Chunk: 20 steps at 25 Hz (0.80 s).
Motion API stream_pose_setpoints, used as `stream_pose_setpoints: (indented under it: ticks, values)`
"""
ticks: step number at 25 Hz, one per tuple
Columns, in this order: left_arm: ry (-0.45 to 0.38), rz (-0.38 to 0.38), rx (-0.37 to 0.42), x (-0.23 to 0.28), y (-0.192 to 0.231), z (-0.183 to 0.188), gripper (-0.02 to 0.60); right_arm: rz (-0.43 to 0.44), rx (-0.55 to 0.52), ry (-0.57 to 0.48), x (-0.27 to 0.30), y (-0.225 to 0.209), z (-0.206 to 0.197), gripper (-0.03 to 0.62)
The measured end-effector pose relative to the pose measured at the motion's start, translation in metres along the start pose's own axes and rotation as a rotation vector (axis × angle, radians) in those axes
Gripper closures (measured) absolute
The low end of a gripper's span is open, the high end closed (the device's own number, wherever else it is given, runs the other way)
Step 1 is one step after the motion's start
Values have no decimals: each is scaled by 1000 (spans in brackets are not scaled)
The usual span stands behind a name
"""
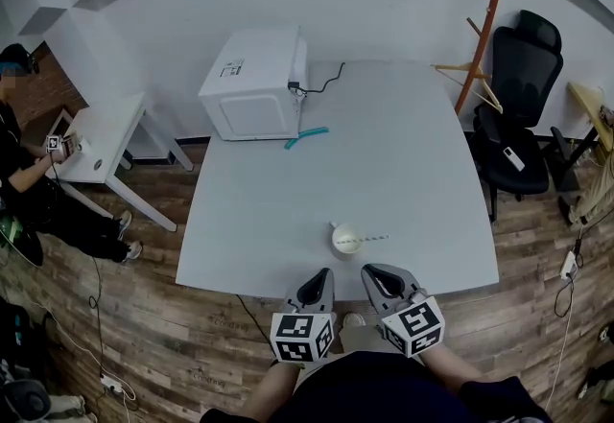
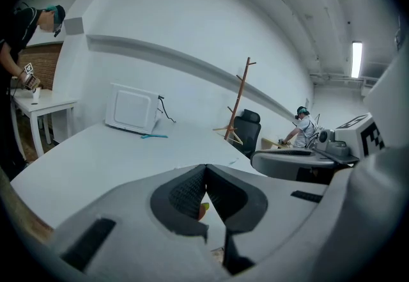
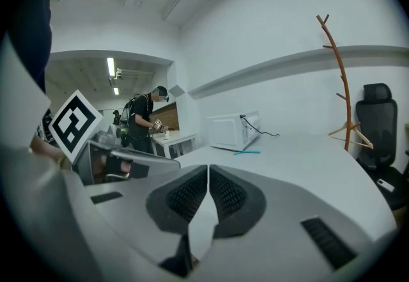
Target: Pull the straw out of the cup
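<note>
Grey bench (image 1: 403, 162) in a white room, with a white microwave (image 1: 254, 83) at the far side. Small white cup (image 1: 345, 240) near the front edge, thin straw (image 1: 372, 238) in it, leaning out to the right. Left claw (image 1: 326, 273) and right claw (image 1: 370, 270) side by side just in front of the cup, both pressed together, nothing in either. Best to open the right claw first, then reach for the free end of the straw and pinch softly. Hold the cup with the left claw so it cannot tip. Pull along the straw's lean, slowly.
</note>
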<state>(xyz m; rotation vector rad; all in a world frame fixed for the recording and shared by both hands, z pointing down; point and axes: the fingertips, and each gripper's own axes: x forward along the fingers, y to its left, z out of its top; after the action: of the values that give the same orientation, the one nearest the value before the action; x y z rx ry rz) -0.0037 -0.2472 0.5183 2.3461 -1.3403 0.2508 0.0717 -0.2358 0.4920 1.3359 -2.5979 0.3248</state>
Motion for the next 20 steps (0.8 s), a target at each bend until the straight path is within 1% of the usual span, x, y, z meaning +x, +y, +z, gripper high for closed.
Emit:
stream_pose_setpoints:
  ticks: [9,12,15,17,18,19,20]
  values:
    - [10,37,-12,29,11,0,565,62,-8,62,26,-27,-24,562]
    - [17,50,-16,36,14,-4,565,81,6,84,32,-36,-34,560]
    - [21,63,-19,44,15,-6,565,121,27,123,39,-43,-46,558]
    - [23,70,-19,48,16,-6,565,131,39,153,44,-50,-55,533]
    - [24,73,-19,49,16,-6,565,129,43,167,46,-54,-60,496]
    - [25,76,-20,50,17,-6,565,126,45,179,48,-57,-64,481]
    - [26,79,-21,51,17,-6,565,123,44,188,49,-60,-68,480]
